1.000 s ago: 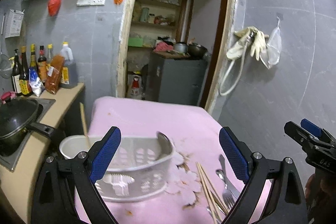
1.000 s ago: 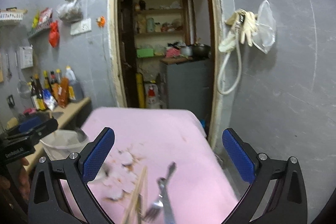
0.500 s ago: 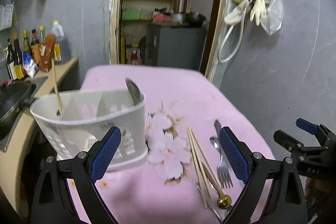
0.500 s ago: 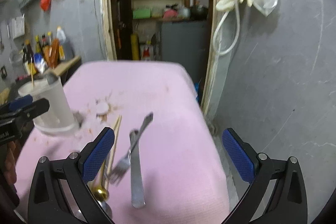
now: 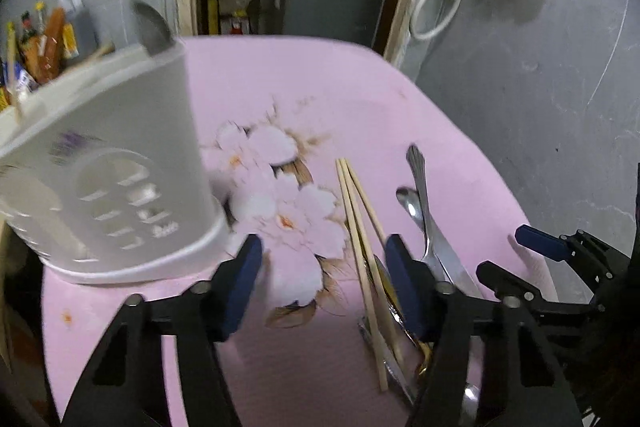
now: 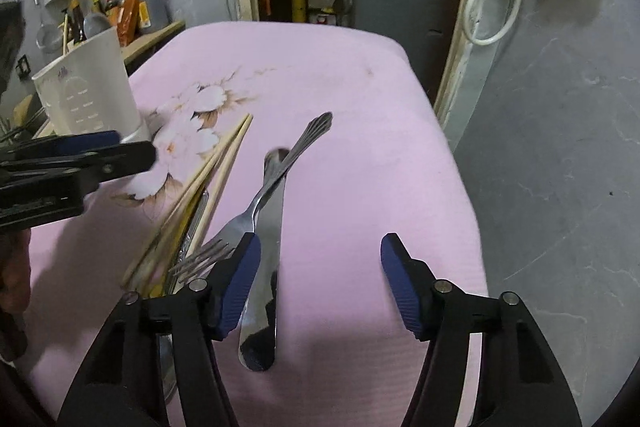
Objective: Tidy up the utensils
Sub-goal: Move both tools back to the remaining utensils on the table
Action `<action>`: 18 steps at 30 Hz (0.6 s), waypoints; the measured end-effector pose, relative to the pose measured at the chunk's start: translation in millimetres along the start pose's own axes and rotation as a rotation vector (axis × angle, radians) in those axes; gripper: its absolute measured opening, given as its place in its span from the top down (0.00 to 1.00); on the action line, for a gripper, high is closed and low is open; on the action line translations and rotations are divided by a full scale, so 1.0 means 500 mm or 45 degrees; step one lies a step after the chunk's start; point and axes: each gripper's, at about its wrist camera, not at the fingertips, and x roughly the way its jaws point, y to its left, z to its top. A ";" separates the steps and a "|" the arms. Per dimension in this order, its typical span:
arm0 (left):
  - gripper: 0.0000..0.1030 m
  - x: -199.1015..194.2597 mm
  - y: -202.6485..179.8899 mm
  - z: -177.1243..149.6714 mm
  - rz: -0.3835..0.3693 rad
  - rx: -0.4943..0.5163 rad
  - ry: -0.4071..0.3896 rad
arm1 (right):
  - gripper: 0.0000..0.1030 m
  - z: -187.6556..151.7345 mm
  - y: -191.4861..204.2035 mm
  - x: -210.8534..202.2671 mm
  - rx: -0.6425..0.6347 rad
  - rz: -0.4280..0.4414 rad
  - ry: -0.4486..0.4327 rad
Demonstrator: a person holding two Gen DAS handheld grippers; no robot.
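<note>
Pink cloth [image 6: 360, 75] with a white flower print is spread over the table, and the loose utensils are laid on it in a cluster. In the right wrist view a fork [image 6: 256, 207] is seen crossed over a table knife [image 6: 268, 267] at the centre, with wooden chopsticks [image 6: 208, 179] fanned out just to their left. The right gripper [image 6: 320, 267] is held low over the cloth, its jaws having just been closing to a middling gap; only bare cloth lies between them, and the knife passes under the left pad. In the left wrist view the white plastic utensil caddy [image 5: 120, 167] is stood at the left of the frame, with a spoon bowl [image 5: 150, 27] and a chopstick [image 5: 12, 71] sticking up from it. The left gripper [image 5: 324, 283] is poised at lower centre, its jaws likewise just narrowed to a half gap, with nothing gripped; the chopsticks run beneath the right pad. A spoon [image 5: 412, 211] is seen beyond that pad, beside the knife.
</note>
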 end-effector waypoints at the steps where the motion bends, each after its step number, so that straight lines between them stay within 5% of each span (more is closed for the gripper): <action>1: 0.52 0.011 -0.002 0.001 0.002 0.006 0.024 | 0.41 -0.002 0.001 0.003 -0.007 0.005 0.008; 4: 0.59 0.039 -0.006 0.001 0.038 0.029 0.086 | 0.41 -0.006 0.004 0.012 -0.018 0.017 0.025; 18: 0.59 0.095 -0.018 0.015 0.093 0.105 0.164 | 0.40 -0.006 0.024 0.039 -0.100 -0.005 0.046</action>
